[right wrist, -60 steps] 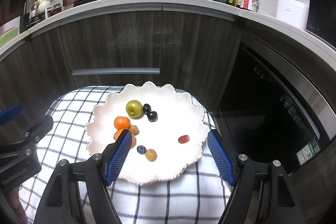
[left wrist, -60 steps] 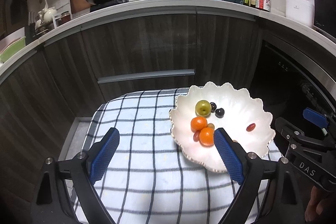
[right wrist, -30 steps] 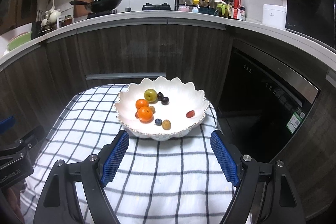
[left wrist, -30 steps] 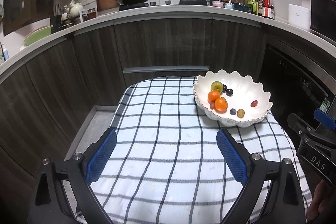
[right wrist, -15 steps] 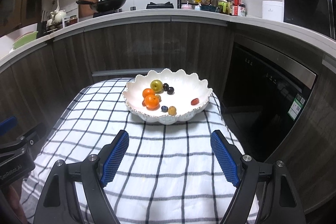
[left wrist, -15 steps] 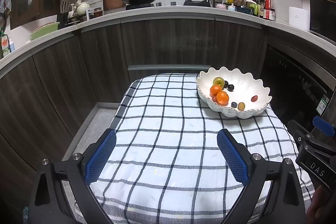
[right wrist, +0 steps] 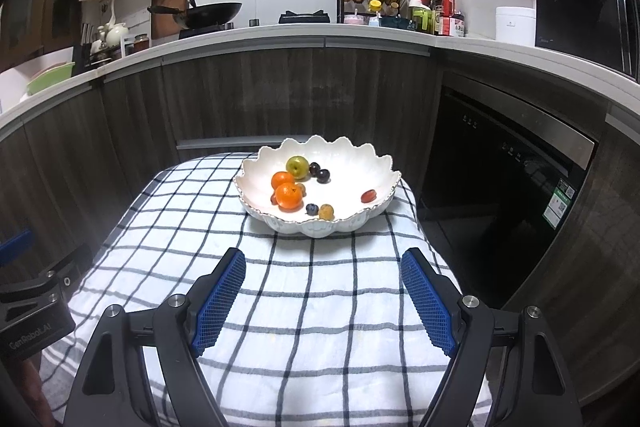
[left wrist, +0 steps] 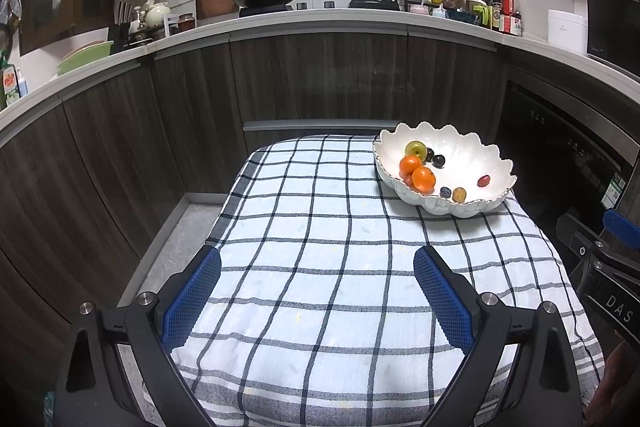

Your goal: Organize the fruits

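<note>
The left gripper (left wrist: 316, 293) has its fingers spread and empty. The right gripper (right wrist: 324, 297) is the same. Ahead of them the bowl (right wrist: 360, 219) holds the fruits (right wrist: 289, 195): light, round, likely slippery and soft; pinch each gently across its middle.

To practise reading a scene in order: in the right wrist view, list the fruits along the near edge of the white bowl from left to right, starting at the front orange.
front orange → blueberry → small yellow-brown fruit → red oval fruit, all in the white bowl.
</note>
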Action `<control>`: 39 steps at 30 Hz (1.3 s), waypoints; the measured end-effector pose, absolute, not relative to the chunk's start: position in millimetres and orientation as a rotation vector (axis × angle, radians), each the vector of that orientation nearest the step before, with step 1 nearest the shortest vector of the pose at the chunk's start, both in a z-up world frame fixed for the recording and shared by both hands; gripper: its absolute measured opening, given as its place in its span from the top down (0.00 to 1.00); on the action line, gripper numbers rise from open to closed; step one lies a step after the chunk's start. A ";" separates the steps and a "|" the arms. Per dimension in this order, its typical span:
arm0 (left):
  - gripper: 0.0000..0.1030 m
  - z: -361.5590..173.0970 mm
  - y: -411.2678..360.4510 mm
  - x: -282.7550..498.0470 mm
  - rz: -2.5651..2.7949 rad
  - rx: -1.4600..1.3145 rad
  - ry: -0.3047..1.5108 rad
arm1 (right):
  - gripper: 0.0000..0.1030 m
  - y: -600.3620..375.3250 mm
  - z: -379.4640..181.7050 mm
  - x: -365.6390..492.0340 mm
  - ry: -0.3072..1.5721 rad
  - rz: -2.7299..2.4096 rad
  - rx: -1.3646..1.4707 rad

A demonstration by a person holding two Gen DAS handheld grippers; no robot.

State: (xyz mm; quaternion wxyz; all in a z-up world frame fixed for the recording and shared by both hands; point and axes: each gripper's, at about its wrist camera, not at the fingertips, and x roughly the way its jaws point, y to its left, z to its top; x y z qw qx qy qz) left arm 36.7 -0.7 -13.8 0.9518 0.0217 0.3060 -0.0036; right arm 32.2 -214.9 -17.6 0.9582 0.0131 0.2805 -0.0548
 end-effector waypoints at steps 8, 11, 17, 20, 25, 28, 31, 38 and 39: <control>0.04 -11.2 -1.6 35.2 -0.011 0.045 0.616 | 0.21 -214.8 -17.4 32.2 0.572 -0.109 0.030; 0.04 -9.3 -2.3 33.7 -0.014 0.047 0.612 | 0.21 -214.5 -16.6 31.4 0.567 -0.110 0.029; 0.04 -8.8 -2.4 33.8 -0.013 0.048 0.611 | 0.21 -213.2 -15.6 30.3 0.562 -0.108 0.030; 0.04 -8.8 -2.6 33.9 -0.016 0.048 0.614 | 0.21 -213.1 -15.6 30.3 0.562 -0.109 0.031; 0.04 -6.9 -1.3 33.4 -0.021 0.048 0.610 | 0.21 -213.8 -15.5 30.2 0.560 -0.112 0.033; 0.04 -5.5 -0.1 32.9 -0.020 0.046 0.602 | 0.21 -213.3 -14.6 29.8 0.555 -0.115 0.036; 0.04 -5.3 0.4 32.8 -0.022 0.043 0.602 | 0.21 -212.4 -14.9 29.7 0.556 -0.112 0.034; 0.04 -3.4 -0.3 32.2 -0.027 0.041 0.593 | 0.21 -214.0 -15.1 30.2 0.559 -0.112 0.040; 0.04 -3.1 -0.7 31.8 -0.031 0.040 0.593 | 0.21 -214.1 -14.8 30.2 0.558 -0.112 0.040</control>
